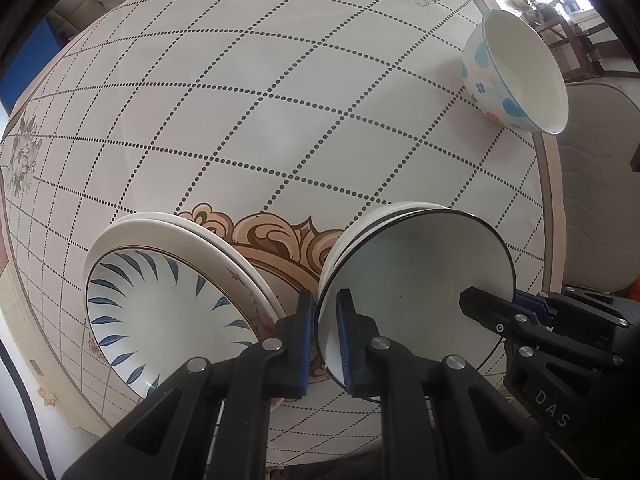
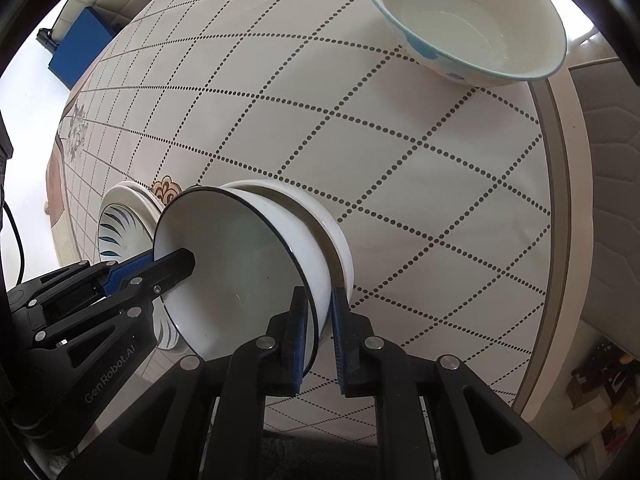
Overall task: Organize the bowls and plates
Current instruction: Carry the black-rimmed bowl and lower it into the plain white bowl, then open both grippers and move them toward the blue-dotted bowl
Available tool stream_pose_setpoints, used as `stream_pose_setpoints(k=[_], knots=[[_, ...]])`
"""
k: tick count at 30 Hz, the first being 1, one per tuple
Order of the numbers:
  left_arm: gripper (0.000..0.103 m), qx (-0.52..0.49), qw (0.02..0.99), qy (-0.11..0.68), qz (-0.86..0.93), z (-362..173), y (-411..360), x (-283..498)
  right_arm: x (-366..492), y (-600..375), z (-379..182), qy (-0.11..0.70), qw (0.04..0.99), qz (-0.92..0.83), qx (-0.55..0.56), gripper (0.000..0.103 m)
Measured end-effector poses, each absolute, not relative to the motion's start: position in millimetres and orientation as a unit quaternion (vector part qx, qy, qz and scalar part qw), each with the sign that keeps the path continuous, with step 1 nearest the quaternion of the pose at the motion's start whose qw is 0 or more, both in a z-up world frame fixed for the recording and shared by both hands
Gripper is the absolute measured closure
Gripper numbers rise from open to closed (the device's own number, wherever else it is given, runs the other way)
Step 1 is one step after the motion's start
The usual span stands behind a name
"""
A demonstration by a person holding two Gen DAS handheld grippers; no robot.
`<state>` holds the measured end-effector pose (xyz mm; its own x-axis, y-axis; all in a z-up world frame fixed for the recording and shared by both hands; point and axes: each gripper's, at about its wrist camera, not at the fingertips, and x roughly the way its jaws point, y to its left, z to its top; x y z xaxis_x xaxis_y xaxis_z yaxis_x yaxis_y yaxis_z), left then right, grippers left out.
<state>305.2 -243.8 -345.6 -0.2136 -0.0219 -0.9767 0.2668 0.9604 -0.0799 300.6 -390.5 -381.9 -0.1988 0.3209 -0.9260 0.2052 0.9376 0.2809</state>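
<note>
A white bowl with a dark rim (image 1: 416, 280) (image 2: 240, 264) sits nested on a stack of white bowls (image 1: 360, 236) (image 2: 336, 236) near the table's front edge. My left gripper (image 1: 322, 340) is shut on its left rim. My right gripper (image 2: 320, 340) is shut on its right rim; it also shows in the left wrist view (image 1: 500, 312). The left gripper shows in the right wrist view (image 2: 168, 264). A stack of plates, the top one with blue leaf marks (image 1: 160, 312) (image 2: 116, 232), lies just left of the bowls. A blue-spotted bowl (image 1: 516, 76) (image 2: 464, 24) stands far right.
The round table (image 1: 280, 120) has a dotted diamond cloth. Its edge runs along the right (image 2: 560, 184), with a padded chair (image 1: 600, 184) beyond it. A blue box (image 2: 80, 52) is on the floor at the far left.
</note>
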Motion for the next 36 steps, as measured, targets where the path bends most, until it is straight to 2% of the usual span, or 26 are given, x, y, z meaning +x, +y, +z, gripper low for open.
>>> stream_pose_setpoints(k=[10, 12, 14, 20, 27, 28, 29, 30, 31, 32, 33, 36], knots=[[0.091, 0.074, 0.621, 0.772, -0.112, -347, -235, 303, 296, -399, -373, 0.768, 0.618, 0.041, 0.16, 0.084], [0.091, 0.072, 0.622, 0.771, -0.112, -347, -233, 303, 293, -401, -370, 0.761, 0.625, 0.05, 0.164, 0.093], [0.091, 0.073, 0.623, 0.771, -0.112, -347, -234, 302, 291, -403, -369, 0.758, 0.63, 0.049, 0.159, 0.098], [0.091, 0.073, 0.626, 0.769, -0.106, -347, -234, 303, 290, -406, -370, 0.757, 0.628, 0.056, 0.17, 0.098], [0.091, 0.074, 0.688, 0.717, -0.08, -303, -239, 311, 292, -411, -346, 0.737, 0.658, 0.058, 0.147, 0.095], [0.087, 0.068, 0.696, 0.711, -0.08, -296, -242, 315, 293, -415, -341, 0.731, 0.664, 0.056, 0.146, 0.094], [0.082, 0.059, 0.703, 0.704, -0.082, -290, -246, 320, 295, -419, -337, 0.727, 0.669, 0.052, 0.145, 0.087], [0.078, 0.051, 0.707, 0.7, -0.085, -285, -250, 326, 297, -424, -333, 0.723, 0.673, 0.049, 0.145, 0.069], [0.073, 0.043, 0.707, 0.7, -0.09, -281, -255, 333, 299, -430, -328, 0.718, 0.678, 0.048, 0.149, 0.057], [0.073, 0.036, 0.708, 0.699, -0.095, -277, -261, 343, 302, -438, -324, 0.712, 0.683, 0.047, 0.157, 0.033], [0.073, 0.033, 0.708, 0.698, -0.098, -276, -268, 350, 306, -446, -321, 0.707, 0.686, 0.047, 0.167, 0.019], [0.073, 0.033, 0.706, 0.7, -0.106, -278, -290, 373, 317, -475, -316, 0.699, 0.688, 0.031, 0.191, 0.019]])
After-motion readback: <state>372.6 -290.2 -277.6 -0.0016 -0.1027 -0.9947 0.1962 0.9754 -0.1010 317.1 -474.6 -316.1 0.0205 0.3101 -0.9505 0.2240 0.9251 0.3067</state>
